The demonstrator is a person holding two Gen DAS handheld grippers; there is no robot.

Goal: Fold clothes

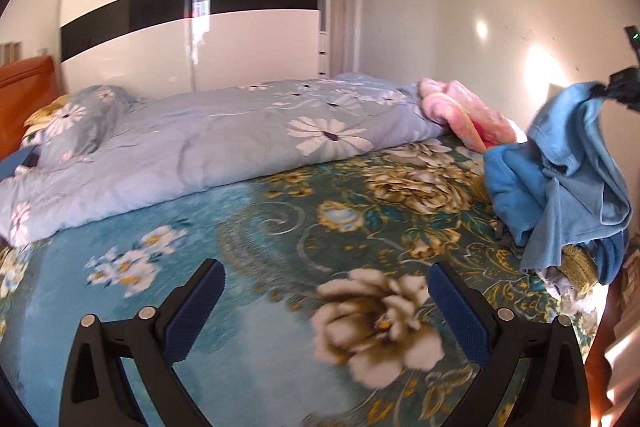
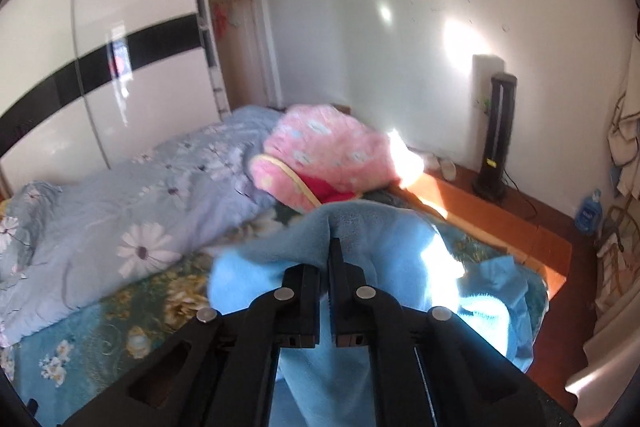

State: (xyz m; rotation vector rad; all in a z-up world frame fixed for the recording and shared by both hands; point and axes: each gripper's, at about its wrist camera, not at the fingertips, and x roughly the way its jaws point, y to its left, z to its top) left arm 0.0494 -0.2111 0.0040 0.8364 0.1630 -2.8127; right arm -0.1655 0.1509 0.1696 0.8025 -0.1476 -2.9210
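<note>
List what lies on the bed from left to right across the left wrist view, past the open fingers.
Orange headboard → pale blue daisy quilt → pink fleece blanket → blue garment, lifted by the right gripper at the far right edge.

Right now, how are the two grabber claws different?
The left gripper has its jaws spread wide with nothing between them, over the flowery bedspread. The right gripper is pinched shut on the blue garment, lifting it up. The left one shows blue pads; the right one's are hidden. Both are black.
</note>
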